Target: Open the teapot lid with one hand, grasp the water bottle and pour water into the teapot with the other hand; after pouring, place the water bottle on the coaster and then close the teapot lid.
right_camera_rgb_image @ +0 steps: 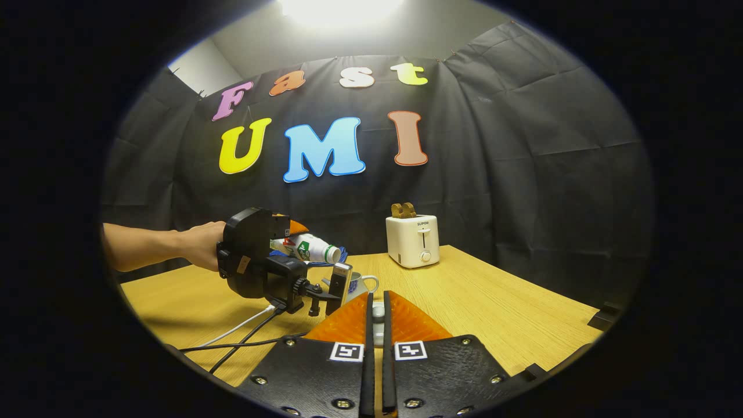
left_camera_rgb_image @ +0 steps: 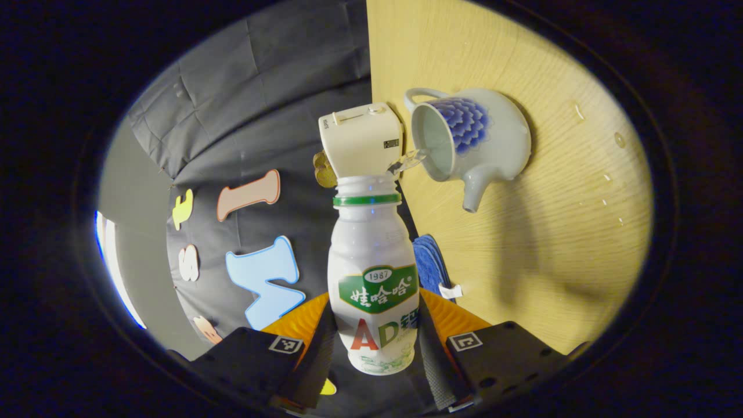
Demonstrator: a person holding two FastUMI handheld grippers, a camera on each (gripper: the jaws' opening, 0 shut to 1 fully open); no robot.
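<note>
Left gripper (left_camera_rgb_image: 374, 339) clamps the tilted water bottle (left_camera_rgb_image: 374, 278) over the open teapot (left_camera_rgb_image: 464, 139), right gripper (right_camera_rgb_image: 377, 316) pinches the lid (right_camera_rgb_image: 378, 313) — any wobble could spill water across the table (left_camera_rgb_image: 557, 232).

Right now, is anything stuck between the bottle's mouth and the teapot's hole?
Nothing visible is. The left gripper holds the water bottle tipped, and water runs from its mouth straight into the open top of the teapot. The toaster stands farther back, beside that path.
</note>
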